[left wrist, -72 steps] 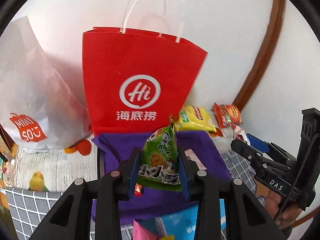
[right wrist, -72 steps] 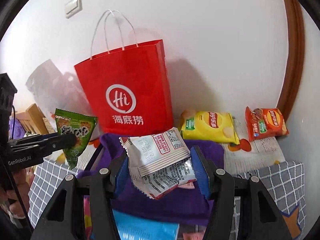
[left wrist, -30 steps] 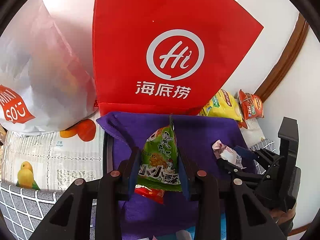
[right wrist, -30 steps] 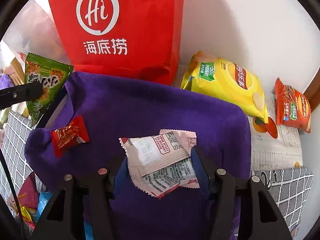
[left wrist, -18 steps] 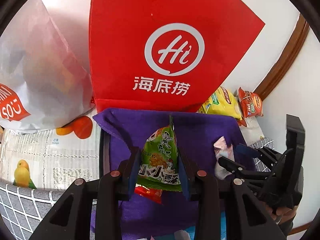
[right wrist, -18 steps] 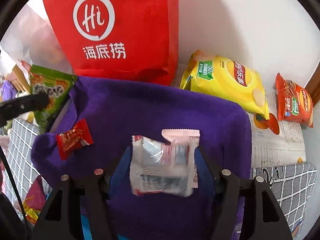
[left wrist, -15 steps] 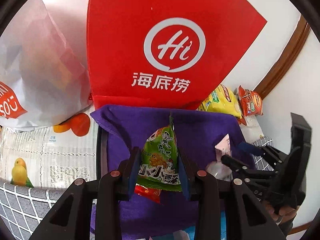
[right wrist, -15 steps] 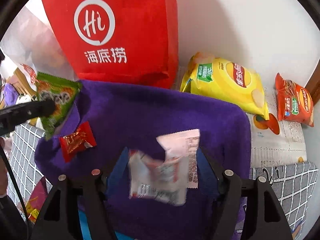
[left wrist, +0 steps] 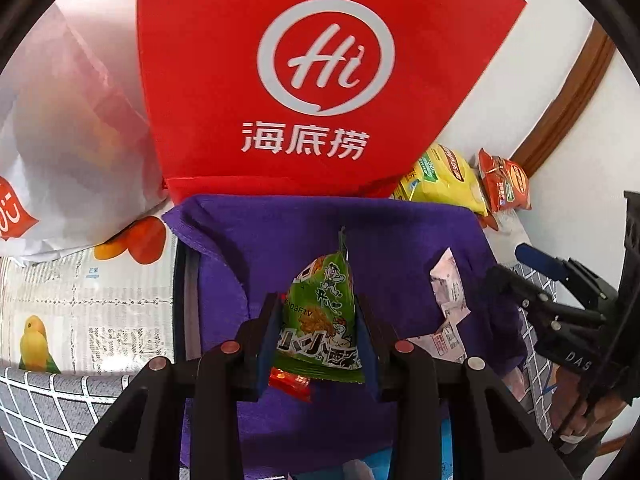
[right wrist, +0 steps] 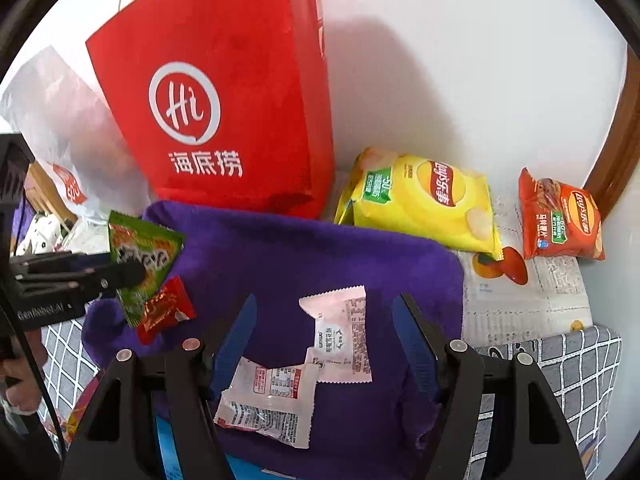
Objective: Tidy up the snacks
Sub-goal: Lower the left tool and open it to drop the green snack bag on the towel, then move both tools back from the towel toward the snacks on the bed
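Note:
My left gripper (left wrist: 317,320) is shut on a green triangular snack packet (left wrist: 322,320) and holds it over the left side of a purple cloth (left wrist: 392,236); the packet also shows in the right wrist view (right wrist: 140,252). My right gripper (right wrist: 326,344) is open and empty above the cloth (right wrist: 320,252). Two pale pink-white packets lie loose on the cloth between its fingers, one upper (right wrist: 344,336) and one lower (right wrist: 268,404). A small red candy packet (right wrist: 164,314) lies on the cloth's left part.
A red paper bag (right wrist: 224,112) stands against the wall behind the cloth, with a white plastic bag (left wrist: 60,128) to its left. A yellow chip bag (right wrist: 424,200) and an orange chip bag (right wrist: 560,220) lie at the back right. A grey checked cover (right wrist: 568,368) spans the front.
My right gripper opened and let go of the two pink-white packets, which dropped onto the purple cloth. My left gripper still holds the green packet low over the cloth.

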Demonstrator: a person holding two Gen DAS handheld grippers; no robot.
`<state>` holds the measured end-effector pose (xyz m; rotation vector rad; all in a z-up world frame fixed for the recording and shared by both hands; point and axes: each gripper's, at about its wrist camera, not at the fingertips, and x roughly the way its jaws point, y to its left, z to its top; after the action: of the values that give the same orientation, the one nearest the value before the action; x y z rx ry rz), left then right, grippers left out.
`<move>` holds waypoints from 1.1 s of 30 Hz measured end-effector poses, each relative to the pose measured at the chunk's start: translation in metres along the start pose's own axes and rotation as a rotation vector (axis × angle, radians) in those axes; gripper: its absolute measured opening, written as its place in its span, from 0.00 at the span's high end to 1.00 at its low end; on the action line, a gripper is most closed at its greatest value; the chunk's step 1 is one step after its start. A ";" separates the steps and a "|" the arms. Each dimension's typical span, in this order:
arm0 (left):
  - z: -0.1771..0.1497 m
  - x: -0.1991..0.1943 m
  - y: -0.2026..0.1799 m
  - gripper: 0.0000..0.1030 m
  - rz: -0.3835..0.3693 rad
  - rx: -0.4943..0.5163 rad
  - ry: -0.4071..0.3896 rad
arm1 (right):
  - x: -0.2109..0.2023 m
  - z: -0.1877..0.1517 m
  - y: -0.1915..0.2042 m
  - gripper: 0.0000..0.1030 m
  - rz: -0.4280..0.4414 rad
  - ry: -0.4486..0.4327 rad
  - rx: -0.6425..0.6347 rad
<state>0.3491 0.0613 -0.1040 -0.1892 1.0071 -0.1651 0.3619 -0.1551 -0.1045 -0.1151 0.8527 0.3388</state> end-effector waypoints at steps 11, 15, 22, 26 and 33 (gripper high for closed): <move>-0.001 0.004 -0.007 0.67 0.013 0.017 0.020 | -0.004 0.001 0.001 0.32 0.006 -0.015 -0.002; -0.001 0.005 -0.008 0.61 0.011 0.017 0.024 | -0.005 0.002 0.002 0.32 0.009 -0.019 0.001; -0.001 -0.002 -0.012 0.49 0.010 0.028 0.011 | -0.013 0.003 0.006 0.32 0.021 -0.033 0.010; -0.001 -0.008 -0.012 0.45 0.005 0.023 0.001 | -0.020 0.005 0.009 0.32 0.025 -0.048 0.020; -0.001 -0.025 -0.016 0.43 -0.007 0.021 -0.031 | -0.047 0.004 0.015 0.31 0.020 -0.094 0.066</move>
<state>0.3343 0.0514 -0.0800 -0.1752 0.9738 -0.1788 0.3310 -0.1522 -0.0655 -0.0291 0.7718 0.3319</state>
